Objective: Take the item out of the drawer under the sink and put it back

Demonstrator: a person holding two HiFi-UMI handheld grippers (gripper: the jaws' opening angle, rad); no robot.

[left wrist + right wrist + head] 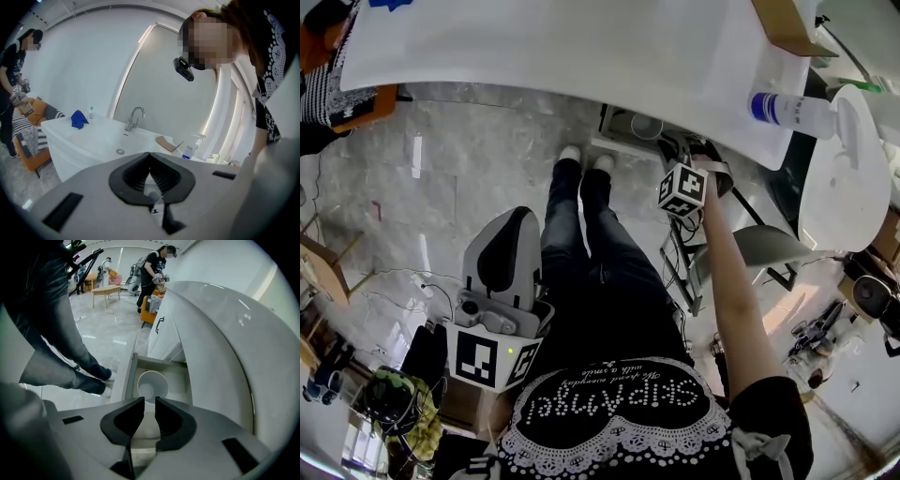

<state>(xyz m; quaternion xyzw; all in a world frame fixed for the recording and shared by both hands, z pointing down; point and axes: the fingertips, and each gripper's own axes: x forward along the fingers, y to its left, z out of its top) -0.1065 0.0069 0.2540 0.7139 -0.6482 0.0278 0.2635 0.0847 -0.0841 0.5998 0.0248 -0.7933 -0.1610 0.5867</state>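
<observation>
Under the white sink counter a drawer stands pulled out, with a white cup upright inside it. In the head view the cup shows just below the counter's edge. My right gripper points steeply down over the cup, open, with a narrow gap and nothing between its pads. Its marker cube hangs in front of the drawer. My left gripper is held low beside the person's leg, away from the drawer. Its jaws are shut, tips touching, with nothing in them.
On the counter are a faucet, a blue cloth, a pump bottle and a piece of cardboard. The person's legs stand left of the drawer. Another person stands further off by an orange seat.
</observation>
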